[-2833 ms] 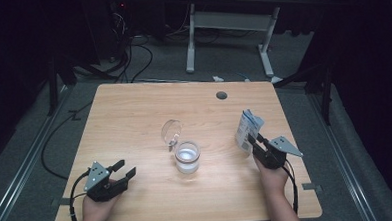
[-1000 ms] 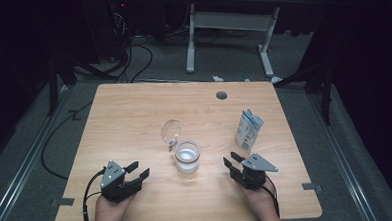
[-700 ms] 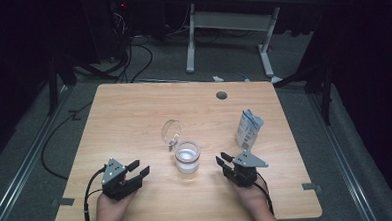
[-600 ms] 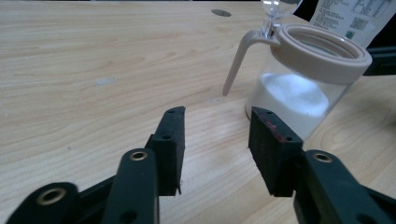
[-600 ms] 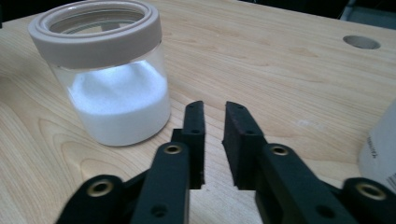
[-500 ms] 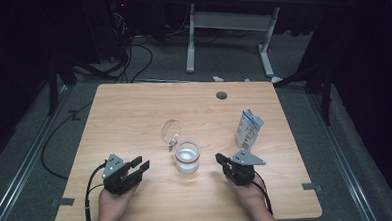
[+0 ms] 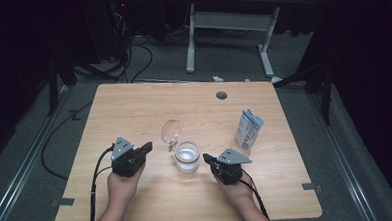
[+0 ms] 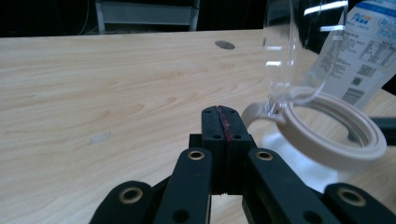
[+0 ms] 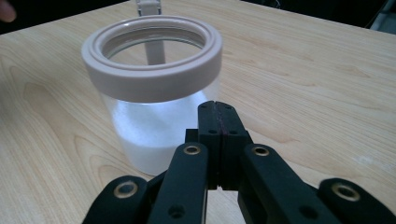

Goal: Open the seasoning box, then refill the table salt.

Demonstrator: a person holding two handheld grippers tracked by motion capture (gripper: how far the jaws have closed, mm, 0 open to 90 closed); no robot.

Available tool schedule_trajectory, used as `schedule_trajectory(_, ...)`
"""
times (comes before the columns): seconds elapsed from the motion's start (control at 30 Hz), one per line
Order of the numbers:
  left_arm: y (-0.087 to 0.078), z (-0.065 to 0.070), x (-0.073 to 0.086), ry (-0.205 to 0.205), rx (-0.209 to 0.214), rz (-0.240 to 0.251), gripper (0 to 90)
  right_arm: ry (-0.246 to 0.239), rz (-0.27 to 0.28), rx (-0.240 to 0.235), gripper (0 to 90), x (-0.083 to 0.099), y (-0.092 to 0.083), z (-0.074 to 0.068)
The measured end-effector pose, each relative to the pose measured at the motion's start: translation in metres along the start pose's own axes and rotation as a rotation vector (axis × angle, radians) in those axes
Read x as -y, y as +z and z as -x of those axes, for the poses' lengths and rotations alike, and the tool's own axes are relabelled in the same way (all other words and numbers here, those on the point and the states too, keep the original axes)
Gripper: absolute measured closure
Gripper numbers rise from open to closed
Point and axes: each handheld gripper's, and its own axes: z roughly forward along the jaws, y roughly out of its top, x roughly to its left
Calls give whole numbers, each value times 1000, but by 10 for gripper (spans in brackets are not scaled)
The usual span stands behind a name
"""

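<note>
My left gripper (image 7: 144,149) and right gripper (image 7: 209,161) both have jaws just closed fully together, nothing between them. Between the two, near each, stands the jar (image 7: 187,158) on the worktop (image 7: 134,108): clear glass, squat and round, a thick pale beige ring at its mouth, white powder filling the lower part. Its clear hinged lid (image 7: 171,132) stands open, tipped up behind the rim. A blue-and-white printed pouch (image 7: 248,129) stands well beyond my right gripper.
</note>
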Motion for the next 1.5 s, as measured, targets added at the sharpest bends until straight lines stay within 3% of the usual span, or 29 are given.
schedule_trajectory(0.37,18,11,-24,-10,43,35,900,-16,-6,-20,899,1,1,-8)
schedule_trajectory(0.77,21,32,-18,19,90,35,900,-30,-5,-17,899,0,1,-11)
schedule_trajectory(0.97,20,33,-14,17,89,28,900,-27,-6,-18,899,1,0,-13)
schedule_trajectory(1.1,15,27,-9,35,67,21,900,-16,-7,-14,899,1,-1,-11)
schedule_trajectory(1.23,1,14,5,45,16,-3,896,-15,-9,-2,899,1,1,-9)
schedule_trajectory(1.4,-32,-11,38,61,-98,-51,794,-16,0,16,899,1,2,-5)
schedule_trajectory(1.5,-49,-24,52,44,-122,-82,643,2,13,22,899,-2,5,-3)
